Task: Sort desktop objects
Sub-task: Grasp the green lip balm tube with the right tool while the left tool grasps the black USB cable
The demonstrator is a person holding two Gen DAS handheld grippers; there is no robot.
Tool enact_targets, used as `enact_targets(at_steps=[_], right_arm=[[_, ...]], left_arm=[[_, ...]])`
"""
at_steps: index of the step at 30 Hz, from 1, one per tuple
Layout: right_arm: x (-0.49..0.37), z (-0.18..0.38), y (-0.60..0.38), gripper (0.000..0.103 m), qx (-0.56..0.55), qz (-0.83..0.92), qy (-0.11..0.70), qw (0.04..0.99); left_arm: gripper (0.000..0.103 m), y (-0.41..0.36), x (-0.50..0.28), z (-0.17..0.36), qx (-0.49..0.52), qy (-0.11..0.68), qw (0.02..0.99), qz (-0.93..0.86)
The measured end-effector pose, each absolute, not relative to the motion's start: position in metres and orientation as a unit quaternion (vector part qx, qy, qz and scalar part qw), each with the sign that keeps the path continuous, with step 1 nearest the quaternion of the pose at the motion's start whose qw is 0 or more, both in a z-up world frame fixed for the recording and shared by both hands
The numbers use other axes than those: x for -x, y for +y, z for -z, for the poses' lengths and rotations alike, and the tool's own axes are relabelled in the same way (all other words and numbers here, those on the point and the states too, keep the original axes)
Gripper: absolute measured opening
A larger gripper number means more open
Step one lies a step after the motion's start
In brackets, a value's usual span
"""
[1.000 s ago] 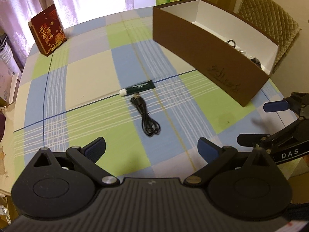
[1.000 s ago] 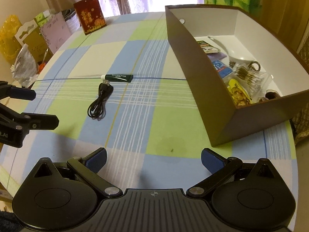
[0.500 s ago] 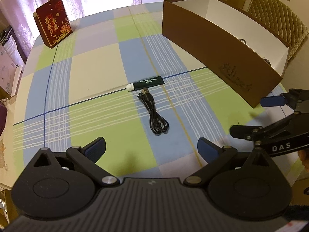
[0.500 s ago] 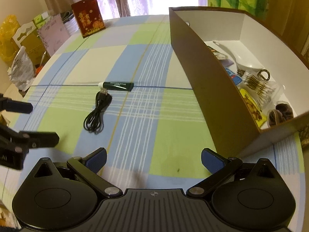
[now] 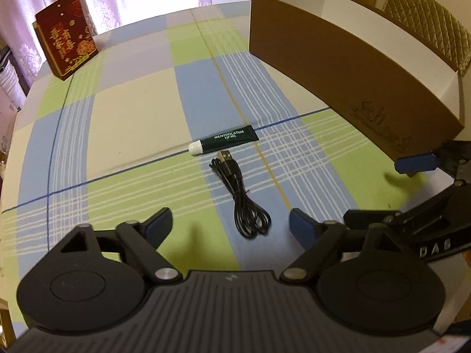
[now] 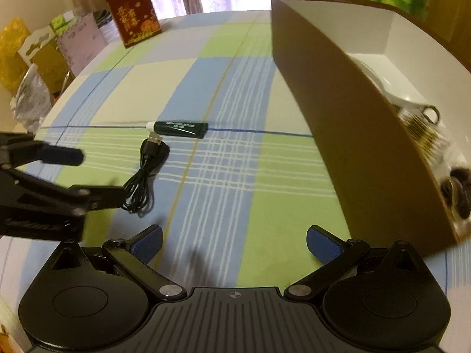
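A black USB cable [image 5: 238, 197] lies coiled on the checked tablecloth. A dark green lip gel tube [image 5: 225, 142] with a white cap lies just beyond its plug. My left gripper [image 5: 231, 226] hovers over the cable's looped end. Its jaws are closing, with the loop in the gap between them and no pad pressing on it. In the right wrist view the left gripper [image 6: 82, 176] comes in from the left beside the cable [image 6: 144, 173], near the tube [image 6: 179, 128]. My right gripper [image 6: 235, 244] stands open over bare cloth, holding nothing.
A long brown box [image 6: 353, 135] with a white inside stands on the right and holds several small items. A red gift box [image 5: 66, 48] stands upright at the table's far left. Bags and cartons [image 6: 44, 58] sit beyond the left edge. A padded chair [image 5: 426, 26] stands behind the brown box.
Both grippers have sunk toward the table and moved closer to the cable. The left gripper's fingers now stand nearer together than before.
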State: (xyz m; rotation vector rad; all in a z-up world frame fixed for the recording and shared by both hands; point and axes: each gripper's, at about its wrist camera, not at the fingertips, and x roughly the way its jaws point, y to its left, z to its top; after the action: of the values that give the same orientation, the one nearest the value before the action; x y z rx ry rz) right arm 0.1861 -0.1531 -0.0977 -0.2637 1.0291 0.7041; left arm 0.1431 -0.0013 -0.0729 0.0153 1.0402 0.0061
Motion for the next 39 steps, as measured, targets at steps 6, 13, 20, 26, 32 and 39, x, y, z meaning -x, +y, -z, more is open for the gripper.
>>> enact_targets(at_steps=[6, 13, 20, 26, 32, 39], right_arm=[[-0.195, 0.106, -0.144, 0.101, 0.124, -0.324, 0.490, 0.799], [-0.201, 0.112, -0.137, 0.101, 0.128, -0.328, 0.494, 0.795], [-0.205, 0.118, -0.122, 0.101, 0.135, -0.348, 0.491, 0.787], [-0.211, 0.122, -0.098, 0.101, 0.149, -0.395, 0.460, 0.781], [-0.230, 0.128, -0.061, 0.089, 0.188, -0.453, 0.404, 0.772], [-0.237, 0.144, -0.024, 0.063, 0.271, -0.526, 0.346, 0.729]], left_arm=[[0.062, 0.006, -0.167, 0.088, 0.004, 0.499, 0.867, 0.001], [0.044, 0.013, -0.183, 0.103, 0.007, 0.511, 0.859, 0.015], [0.015, 0.030, -0.172, 0.113, 0.029, 0.517, 0.856, 0.010], [0.016, 0.066, -0.158, 0.112, 0.041, 0.515, 0.855, -0.052], [0.017, 0.097, -0.148, 0.110, 0.057, 0.516, 0.850, -0.094], [0.018, 0.097, -0.145, 0.111, 0.057, 0.513, 0.851, -0.099]])
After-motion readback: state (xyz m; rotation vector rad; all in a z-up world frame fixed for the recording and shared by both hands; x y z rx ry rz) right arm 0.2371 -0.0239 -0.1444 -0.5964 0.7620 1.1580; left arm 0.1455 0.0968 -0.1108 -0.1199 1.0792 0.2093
